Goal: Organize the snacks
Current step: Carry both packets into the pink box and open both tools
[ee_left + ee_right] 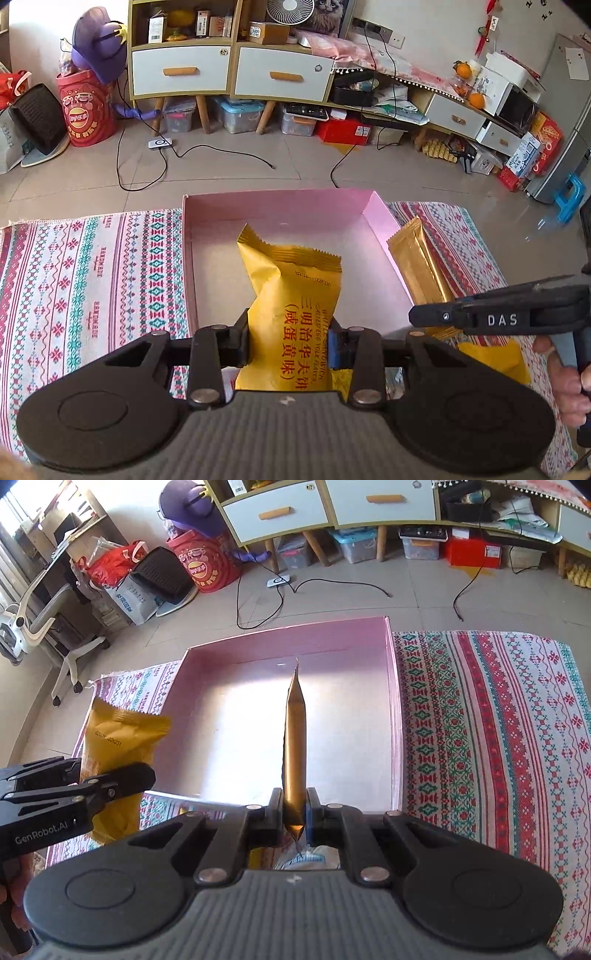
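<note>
Sticking out fwd from left gripper (290,345): yellow wafer pack (291,295), over pink box (207,218).

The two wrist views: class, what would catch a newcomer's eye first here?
Each claw grips a snack over the open pink box on the patterned cloth. The left claw pinches a yellow wafer packet; the right claw is shut on a slim gold bar wrapper, seen edge-on.
</note>
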{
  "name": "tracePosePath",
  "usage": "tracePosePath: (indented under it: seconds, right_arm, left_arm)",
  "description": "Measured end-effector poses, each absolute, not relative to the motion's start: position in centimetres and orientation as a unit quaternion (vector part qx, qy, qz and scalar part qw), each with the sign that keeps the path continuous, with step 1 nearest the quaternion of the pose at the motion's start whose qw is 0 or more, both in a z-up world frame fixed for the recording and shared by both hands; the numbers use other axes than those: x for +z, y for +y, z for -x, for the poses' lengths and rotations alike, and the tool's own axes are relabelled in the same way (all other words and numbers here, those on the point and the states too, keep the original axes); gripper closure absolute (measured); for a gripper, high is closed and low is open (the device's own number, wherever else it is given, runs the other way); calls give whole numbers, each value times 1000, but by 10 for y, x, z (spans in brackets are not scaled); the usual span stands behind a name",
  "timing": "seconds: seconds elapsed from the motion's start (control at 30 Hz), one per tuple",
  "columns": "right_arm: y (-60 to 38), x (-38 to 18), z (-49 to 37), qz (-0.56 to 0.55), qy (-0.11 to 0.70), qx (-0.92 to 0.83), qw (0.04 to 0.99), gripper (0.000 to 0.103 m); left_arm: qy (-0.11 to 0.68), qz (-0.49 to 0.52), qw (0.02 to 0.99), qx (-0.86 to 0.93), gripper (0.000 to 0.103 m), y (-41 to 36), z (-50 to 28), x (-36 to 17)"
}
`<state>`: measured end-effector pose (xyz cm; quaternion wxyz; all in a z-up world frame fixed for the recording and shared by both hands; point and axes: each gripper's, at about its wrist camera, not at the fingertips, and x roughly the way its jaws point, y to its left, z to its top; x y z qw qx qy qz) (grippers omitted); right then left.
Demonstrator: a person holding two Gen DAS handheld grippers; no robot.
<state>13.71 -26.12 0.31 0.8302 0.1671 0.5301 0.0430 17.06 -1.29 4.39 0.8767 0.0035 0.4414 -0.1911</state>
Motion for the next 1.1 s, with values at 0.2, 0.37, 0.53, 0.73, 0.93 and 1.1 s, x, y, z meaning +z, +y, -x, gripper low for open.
tracePosePath:
  seconds: [0.2, 0.37, 0.53, 0.73, 0.93, 1.1]
  right_arm:
    - [-263, -17, -164, -166, 538, 34, 826, 93]
    - [-264, -24, -181, -157, 533, 27, 831, 94]
    - [-265, -24, -189, -142, 519, 20, 842, 94]
    - [-267, -24, -193, -134, 513, 11, 848, 88]
    - [-269, -20, -191, -135, 506, 0, 852, 63]
    - [-269, -10, -187, -132, 493, -5, 860, 43]
  left_arm:
    - [450, -4, 876, -174, 60, -27, -206, 23]
    - [453, -3, 876, -167, 60, -38, -226, 7]
    - [456, 9, 877, -154, 60, -40, -238, -1]
    - [455, 11, 878, -144, 59, -41, -247, -4]
    - [457, 20, 879, -132, 30, -38, -250, -2]
    - [453, 6, 881, -134, 16, -38, -247, 4]
